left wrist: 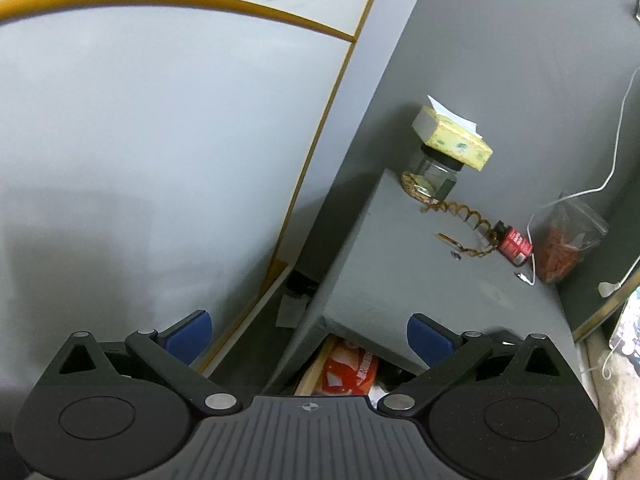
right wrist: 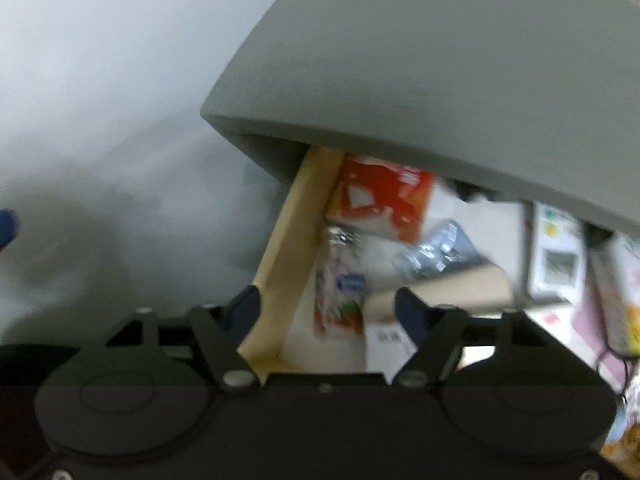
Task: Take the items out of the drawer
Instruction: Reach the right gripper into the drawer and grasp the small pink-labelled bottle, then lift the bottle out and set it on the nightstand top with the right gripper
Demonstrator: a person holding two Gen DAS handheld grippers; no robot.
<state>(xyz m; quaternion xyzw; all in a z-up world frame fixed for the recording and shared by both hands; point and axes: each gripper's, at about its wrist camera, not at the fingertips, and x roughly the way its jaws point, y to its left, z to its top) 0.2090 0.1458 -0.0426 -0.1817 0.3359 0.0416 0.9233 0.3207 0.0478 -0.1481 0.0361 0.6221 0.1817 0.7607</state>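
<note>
above the open drawer (right wrist: 276, 264) the right gripper (right wrist: 327, 310) hangs wide apart and empty, likely lining up on the snack packet (right wrist: 340, 292); left gripper (left wrist: 308, 334) likewise spread, holding nothing.

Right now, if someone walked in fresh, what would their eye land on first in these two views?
Probably the orange-red carton lying in the open wooden drawer under the grey cabinet top, just ahead of the open right gripper. Next, on that top, the yellow sponge block balanced on a glass jar.
</note>
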